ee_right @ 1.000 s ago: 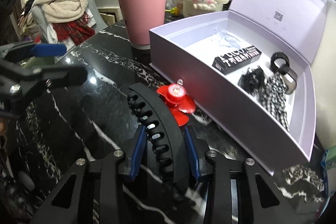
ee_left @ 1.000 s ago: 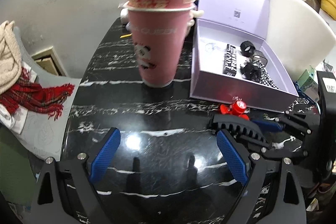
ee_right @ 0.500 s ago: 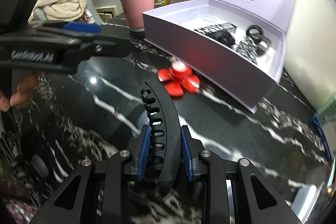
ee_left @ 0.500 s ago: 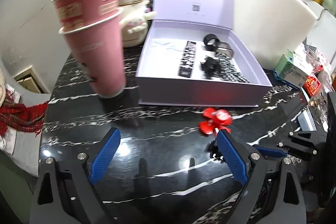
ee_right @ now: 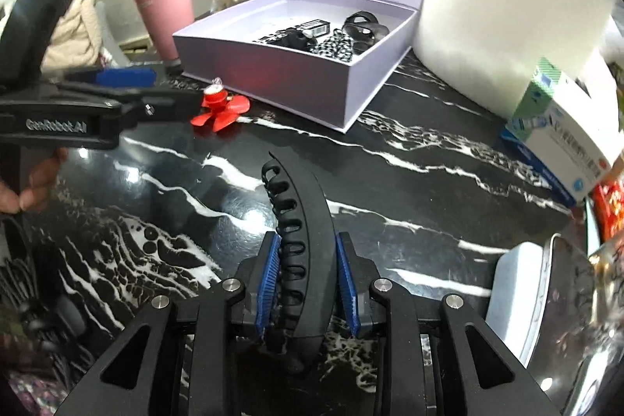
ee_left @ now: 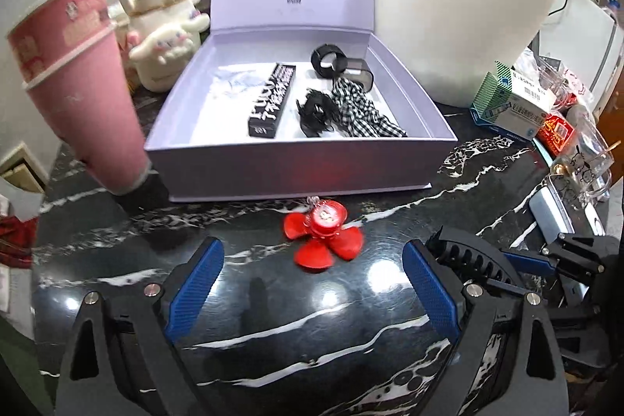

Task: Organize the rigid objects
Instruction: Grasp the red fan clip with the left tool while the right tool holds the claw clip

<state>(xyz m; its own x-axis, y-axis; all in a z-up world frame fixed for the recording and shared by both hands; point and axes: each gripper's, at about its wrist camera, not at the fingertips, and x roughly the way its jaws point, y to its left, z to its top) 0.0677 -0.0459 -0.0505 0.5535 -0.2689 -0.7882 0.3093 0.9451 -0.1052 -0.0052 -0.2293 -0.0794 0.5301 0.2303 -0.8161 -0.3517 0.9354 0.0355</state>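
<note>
**Right jaws clamped on hair clip; left jaws wide and empty**

Right gripper (ee_right: 308,279): ribbed blue pads have just closed narrow and press both sides of the black hair clip (ee_right: 298,232), a curved matte plastic piece with looped teeth; its lower end is hidden between the jaws. Left gripper (ee_left: 312,283): jaws wide, nothing between them, above the glossy black white-veined desk (ee_left: 273,330). Red 4-petal clip (ee_left: 323,234) lies just before the open lilac box (ee_left: 296,170). Inside: black bar, 2 rings, checked fabric. Pink cups (ee_left: 84,92) left, partly cropped.
</note>
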